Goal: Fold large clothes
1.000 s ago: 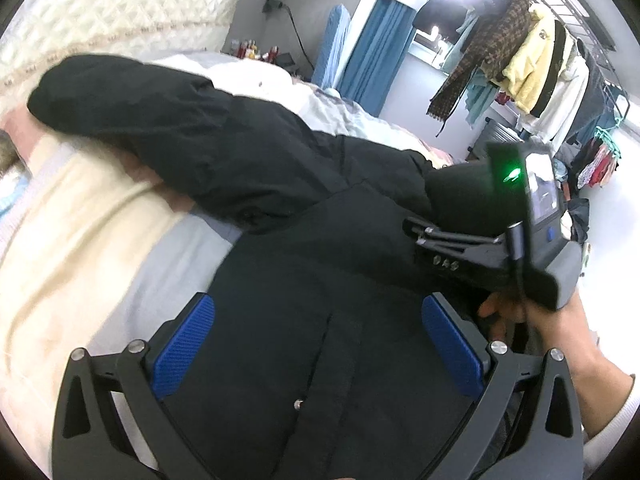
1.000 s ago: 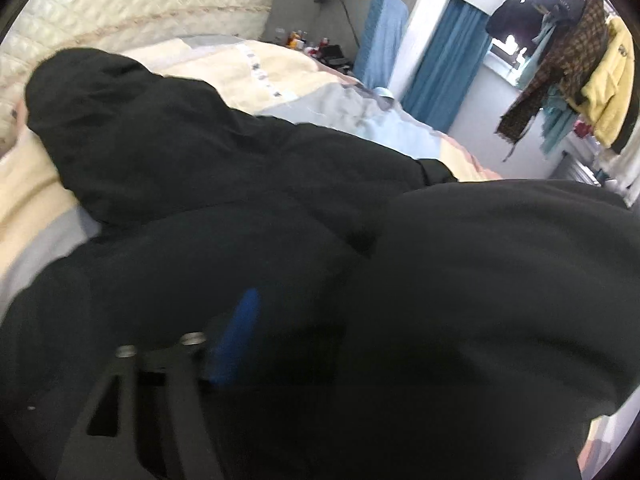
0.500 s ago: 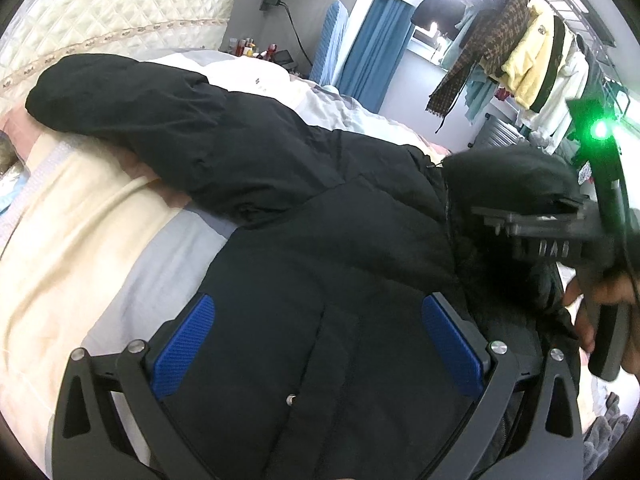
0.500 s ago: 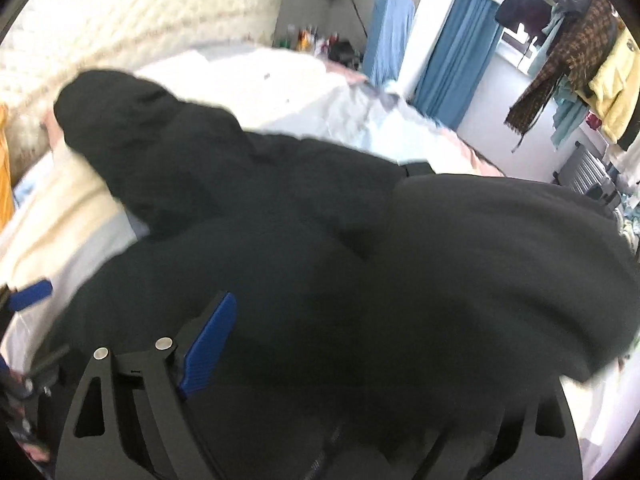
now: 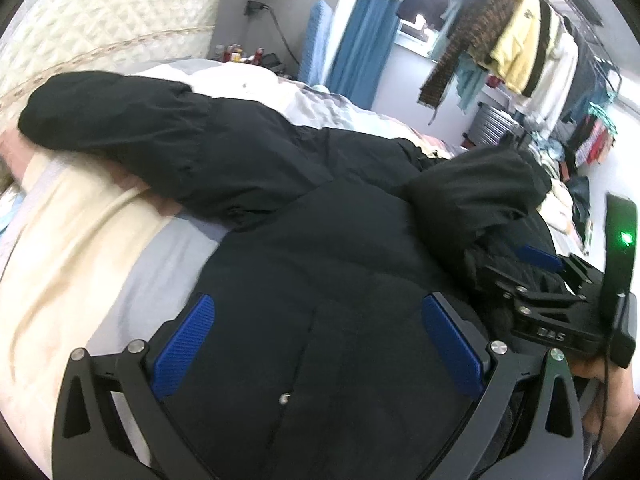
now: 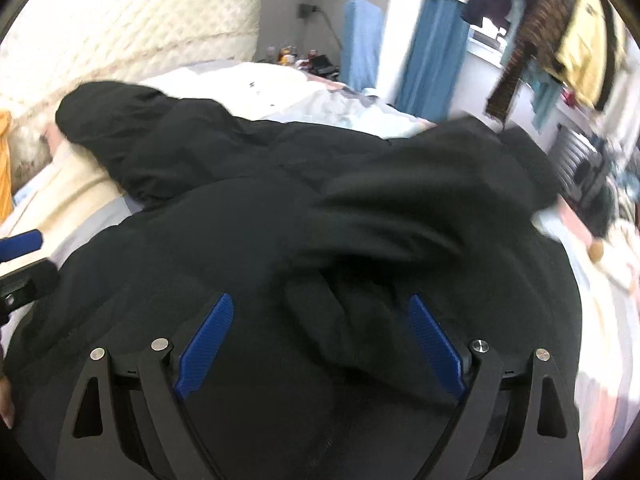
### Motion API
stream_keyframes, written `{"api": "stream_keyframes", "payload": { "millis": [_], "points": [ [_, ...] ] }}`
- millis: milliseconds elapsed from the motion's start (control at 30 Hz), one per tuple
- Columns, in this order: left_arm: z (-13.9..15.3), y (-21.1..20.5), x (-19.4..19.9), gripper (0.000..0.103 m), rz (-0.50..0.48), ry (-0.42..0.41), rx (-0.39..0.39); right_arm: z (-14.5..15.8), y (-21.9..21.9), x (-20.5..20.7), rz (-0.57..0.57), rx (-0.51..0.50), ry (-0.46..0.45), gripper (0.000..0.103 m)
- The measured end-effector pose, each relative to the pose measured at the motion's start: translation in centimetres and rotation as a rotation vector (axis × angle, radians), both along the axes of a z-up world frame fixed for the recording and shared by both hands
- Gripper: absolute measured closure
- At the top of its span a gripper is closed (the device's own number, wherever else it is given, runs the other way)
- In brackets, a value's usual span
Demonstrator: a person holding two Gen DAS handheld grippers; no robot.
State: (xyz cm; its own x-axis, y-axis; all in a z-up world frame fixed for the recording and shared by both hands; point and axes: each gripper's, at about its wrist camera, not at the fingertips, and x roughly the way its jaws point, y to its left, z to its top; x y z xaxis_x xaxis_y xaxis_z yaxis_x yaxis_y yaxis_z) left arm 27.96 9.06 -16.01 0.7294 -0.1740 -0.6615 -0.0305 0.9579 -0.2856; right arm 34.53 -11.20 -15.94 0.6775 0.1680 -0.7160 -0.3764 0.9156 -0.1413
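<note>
Black padded jacket (image 5: 320, 264) spread across a bed (image 5: 80, 232), one sleeve (image 5: 132, 128) stretched toward the quilted headboard (image 5: 100, 12), the other sleeve (image 6: 420, 216) folded over the body. Left tool (image 5: 316, 344) spread wide above the front, gripping nothing. Right tool (image 6: 320, 340) likewise released, just over the folded sleeve. Clothes rack (image 5: 520, 60) behind

Left wrist view: low over black jacket (image 5: 328, 264) on bed (image 5: 80, 248), facing headboard (image 5: 104, 20) and clothes rack (image 5: 532, 64); right gripper (image 5: 536, 268) at right edge. Right wrist view: equally close, same heading, set slightly rightward; left gripper (image 6: 18, 264) at left edge. Both share jacket, headboard (image 6: 132, 28), blue curtain (image 6: 436, 56).
</note>
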Motion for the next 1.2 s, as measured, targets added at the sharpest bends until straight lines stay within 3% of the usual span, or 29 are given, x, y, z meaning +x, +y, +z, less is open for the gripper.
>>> {"api": "stream_keyframes", "payload": {
  "millis": [367, 900, 1067, 1200],
  "points": [
    [0.9, -2.6, -0.1, 0.000, -0.022, -0.015, 0.024, 0.4, -13.1, -1.3, -0.257, 0.058, -0.036, 0.014],
    [0.5, -6.6, -0.1, 0.000, -0.047, -0.027, 0.129, -2.9, -19.5, -0.9, -0.333, 0.055, -0.016, 0.014],
    [-0.4, -7.1, 0.4, 0.000, -0.050, -0.004, 0.134, -4.5, -21.4, 0.2, -0.403, 0.091, 0.041, 0.014],
    [-1.0, -7.6, 0.7, 0.000, -0.056, 0.012, 0.148, -4.5, -23.0, 0.6, -0.461, 0.135, 0.035, 0.014]
  ]
}}
